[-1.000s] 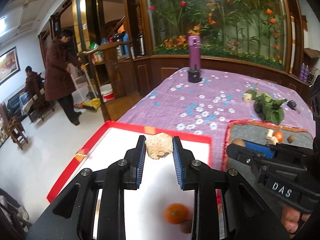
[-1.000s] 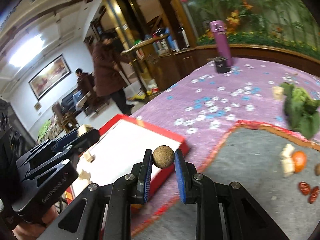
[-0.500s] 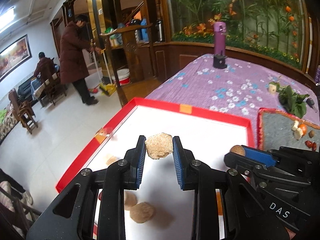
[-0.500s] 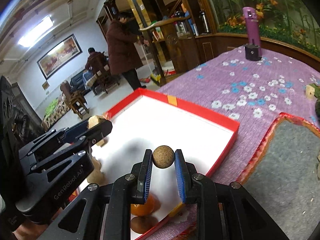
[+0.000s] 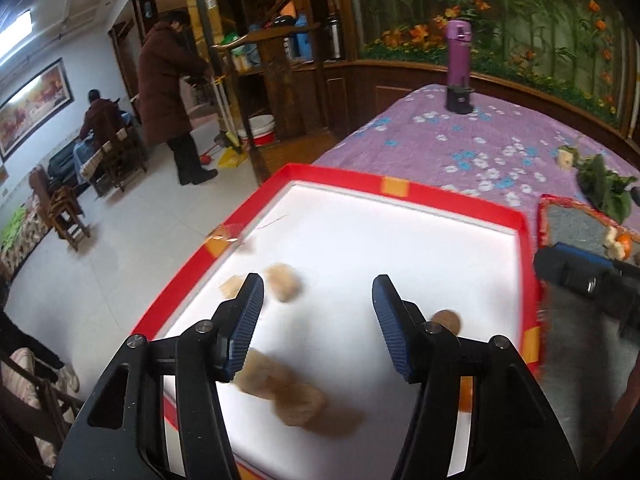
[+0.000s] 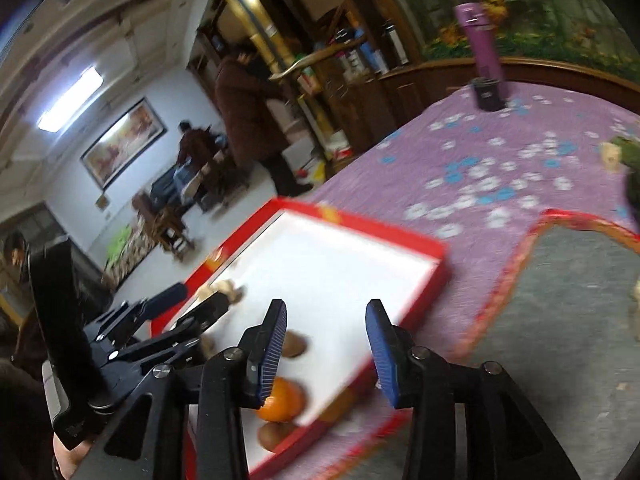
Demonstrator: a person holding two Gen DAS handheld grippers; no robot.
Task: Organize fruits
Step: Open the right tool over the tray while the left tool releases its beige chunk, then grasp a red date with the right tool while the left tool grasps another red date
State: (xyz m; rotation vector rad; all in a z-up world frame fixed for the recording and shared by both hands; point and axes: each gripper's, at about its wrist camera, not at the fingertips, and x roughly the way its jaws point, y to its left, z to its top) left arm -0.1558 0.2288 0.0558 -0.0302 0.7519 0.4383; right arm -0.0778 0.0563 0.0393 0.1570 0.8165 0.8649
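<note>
Both fruits dropped into red tray point(image 5: 404, 190); left gripper point(image 5: 318, 322), right gripper point(image 6: 326, 342) now spread.

One red tray point(image 5: 448, 194), one orange point(image 6: 282, 400), one purple bottle point(image 5: 457, 54), two people point(image 5: 168, 92).

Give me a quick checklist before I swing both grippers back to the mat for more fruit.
1. Left gripper jaws open, nothing between them: ok.
2. Right gripper jaws open, nothing between them: ok.
3. Dropped pieces inside the red tray: tan lumps and brown ball lie on the white floor: ok.
4. Pieces at rest: blurred, cannot tell.
5. Fruit left on the grey mat: orange visible: ok.
6. Grippers apart from each other: cannot tell.
</note>
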